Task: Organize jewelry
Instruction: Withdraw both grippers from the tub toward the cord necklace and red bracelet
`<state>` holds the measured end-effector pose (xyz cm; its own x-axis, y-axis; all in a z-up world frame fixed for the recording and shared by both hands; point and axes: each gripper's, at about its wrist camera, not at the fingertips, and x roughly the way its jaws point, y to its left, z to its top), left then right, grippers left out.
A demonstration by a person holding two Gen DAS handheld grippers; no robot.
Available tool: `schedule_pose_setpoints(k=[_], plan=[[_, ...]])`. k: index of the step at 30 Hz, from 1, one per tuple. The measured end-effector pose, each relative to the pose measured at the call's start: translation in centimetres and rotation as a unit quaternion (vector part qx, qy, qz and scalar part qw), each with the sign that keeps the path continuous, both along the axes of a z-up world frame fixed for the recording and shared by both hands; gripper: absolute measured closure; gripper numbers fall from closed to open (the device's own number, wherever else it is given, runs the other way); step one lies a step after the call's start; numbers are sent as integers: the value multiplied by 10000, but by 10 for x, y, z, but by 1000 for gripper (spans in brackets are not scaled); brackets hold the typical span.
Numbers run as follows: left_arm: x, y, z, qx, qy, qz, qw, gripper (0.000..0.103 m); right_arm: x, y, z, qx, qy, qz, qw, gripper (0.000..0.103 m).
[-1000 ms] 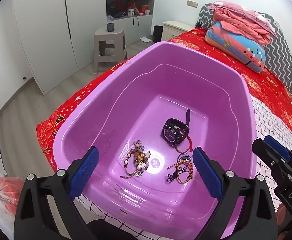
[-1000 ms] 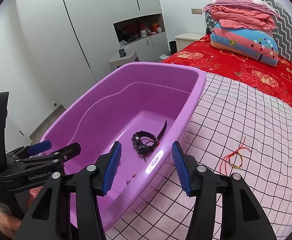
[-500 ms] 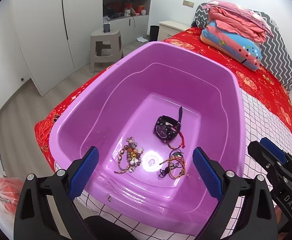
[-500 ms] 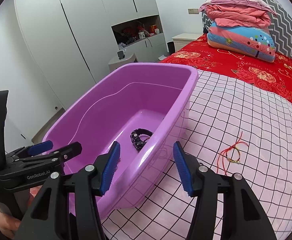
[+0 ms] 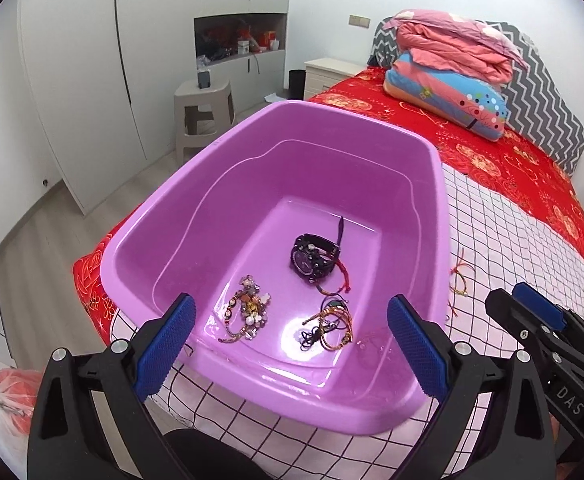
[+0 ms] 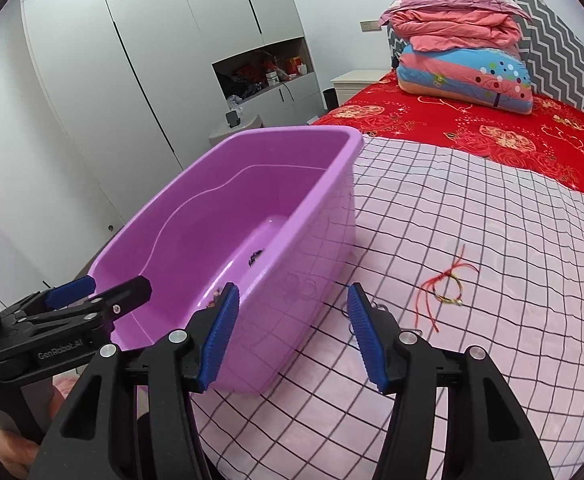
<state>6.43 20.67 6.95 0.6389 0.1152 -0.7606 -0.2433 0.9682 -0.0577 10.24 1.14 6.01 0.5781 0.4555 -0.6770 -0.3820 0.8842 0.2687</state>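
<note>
Your left tool [image 5: 288, 340] hangs with its blue pads spread wide and nothing between them, low in the frame over the near rim of the purple tub [image 5: 431, 152]. Your right tool [image 6: 292, 336] is likewise spread and empty; its left pad sits just at the tub's near right wall [image 6: 292, 312], and its right pad is over the checked blanket [image 6: 491, 248].

The tub stands on the blanket at the left side of the bed, its left rim close to the bed's edge, with floor beyond. To the right of the tub the blanket lies broad and flat up to the red bedspread [image 6: 471, 128] in the upper right.

On the tub floor, middle of the left view, lie a black watch [image 5: 313, 258], a beaded bracelet [image 5: 248, 312] to its lower left, and a tangle of cord bracelets [image 5: 329, 324] to its lower right. A red string bracelet [image 6: 447, 292] lies outside on the blanket, right of centre in the right view, well apart from the tub.
</note>
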Motion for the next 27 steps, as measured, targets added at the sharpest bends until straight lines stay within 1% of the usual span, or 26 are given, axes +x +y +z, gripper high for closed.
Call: schedule_pose_setpoints(k=[7, 9, 12, 17, 19, 22, 27], plan=[[-14, -17, 0, 4, -38, -84, 10000, 8, -18, -25, -3, 70, -21, -135, 9999, 49], [-18, -23, 0, 14, -39, -122, 9999, 8, -24, -32, -3, 90, -33, -189, 9998, 47], [-27, -30, -1, -80, -5, -201, 9998, 8, -31, -42, -5, 110, -22, -230, 9997, 46], [-42, -45, -2, -128, 52, -319, 9994, 8, -42, -57, -8, 42, -37, -268, 9996, 45], [-48, -52, -2, -132, 52, -395, 9991, 8, -49, -64, -9, 13, -42, -288, 9996, 42], [-57, -60, -1, -128, 43, -468, 9988, 7, -60, -77, -13, 3, -16, -328, 9995, 42], [-64, -77, -4, -273, 154, -622, 9976, 7, -72, -96, -23, 3, 43, -421, 9991, 40]])
